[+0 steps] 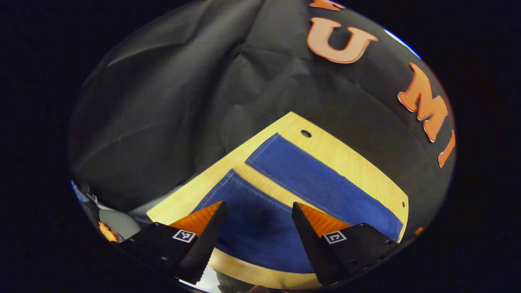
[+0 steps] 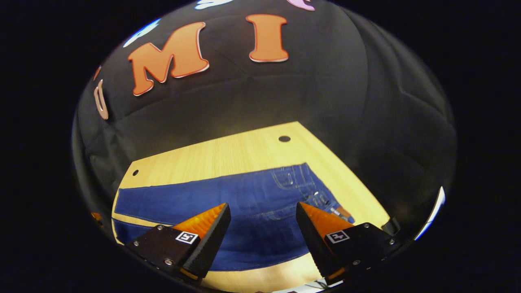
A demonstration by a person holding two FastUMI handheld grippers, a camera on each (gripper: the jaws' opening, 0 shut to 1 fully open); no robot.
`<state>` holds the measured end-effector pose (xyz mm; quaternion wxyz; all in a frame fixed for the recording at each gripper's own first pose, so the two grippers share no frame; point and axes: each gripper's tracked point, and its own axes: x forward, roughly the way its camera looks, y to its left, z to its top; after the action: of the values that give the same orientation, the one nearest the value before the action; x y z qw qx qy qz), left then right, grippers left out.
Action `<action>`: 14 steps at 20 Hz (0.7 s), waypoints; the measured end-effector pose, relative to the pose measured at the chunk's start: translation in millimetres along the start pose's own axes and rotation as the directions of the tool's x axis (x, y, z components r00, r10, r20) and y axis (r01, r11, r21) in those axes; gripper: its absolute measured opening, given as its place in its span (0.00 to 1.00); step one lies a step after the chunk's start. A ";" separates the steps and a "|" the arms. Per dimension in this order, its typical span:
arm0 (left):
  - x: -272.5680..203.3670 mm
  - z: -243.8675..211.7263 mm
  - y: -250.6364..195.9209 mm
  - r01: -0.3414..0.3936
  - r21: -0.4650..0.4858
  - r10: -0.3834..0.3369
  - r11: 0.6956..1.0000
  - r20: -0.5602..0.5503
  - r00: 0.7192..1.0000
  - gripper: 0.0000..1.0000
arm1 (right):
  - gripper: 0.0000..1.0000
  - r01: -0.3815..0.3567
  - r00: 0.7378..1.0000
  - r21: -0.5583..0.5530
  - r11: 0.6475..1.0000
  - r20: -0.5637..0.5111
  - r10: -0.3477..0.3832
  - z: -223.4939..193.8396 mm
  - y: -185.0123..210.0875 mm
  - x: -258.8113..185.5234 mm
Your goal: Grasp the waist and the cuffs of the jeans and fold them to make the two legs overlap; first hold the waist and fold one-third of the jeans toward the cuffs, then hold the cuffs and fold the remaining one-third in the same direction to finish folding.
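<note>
Holding both grippers above the jeans, I log: left gripper [image 1: 259, 208] spread wide, empty, over the near leg [image 1: 252, 228]; right gripper [image 2: 263, 209] spread wide, empty, over the seat below the waist [image 2: 313, 191]. Jeans [image 2: 228, 203] flat on the table [image 2: 244, 152], legs apart, far leg [image 1: 321, 183] beyond.

A light wooden table [image 1: 346, 156] carries the jeans [image 1: 301, 175], which lie flat on it. In the left gripper view the table runs from centre to lower right, with a dark hole [image 1: 305, 133] near its upper corner; two blue legs lie apart, a strip of wood between them. In the right gripper view the table [image 2: 228, 156] fills the lower centre, the jeans [image 2: 228, 203] spread across it, waist at the right.
</note>
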<state>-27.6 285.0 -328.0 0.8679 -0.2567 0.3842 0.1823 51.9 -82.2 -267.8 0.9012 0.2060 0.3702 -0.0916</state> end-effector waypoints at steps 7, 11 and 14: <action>11.1 -35.2 49.0 -0.032 -0.262 -0.008 0.965 -0.151 0.989 0.98 | 0.98 0.029 0.992 0.153 0.988 -0.125 -0.010 -34.7 -30.5 27.7; 15.9 -55.4 73.0 -0.053 -0.411 -0.033 0.910 -0.200 0.979 0.98 | 0.99 0.059 0.979 0.233 0.971 -0.202 -0.011 -54.8 -48.8 36.2; 18.1 -68.0 90.8 -0.077 -0.487 -0.041 0.870 -0.228 0.973 0.98 | 0.99 0.082 0.971 0.301 0.950 -0.237 -0.009 -66.9 -61.9 42.0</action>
<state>-101.7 320.1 -408.5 0.7216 -0.4849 0.4255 0.2513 19.9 -109.0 -359.1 0.8059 0.3450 0.4590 -0.1445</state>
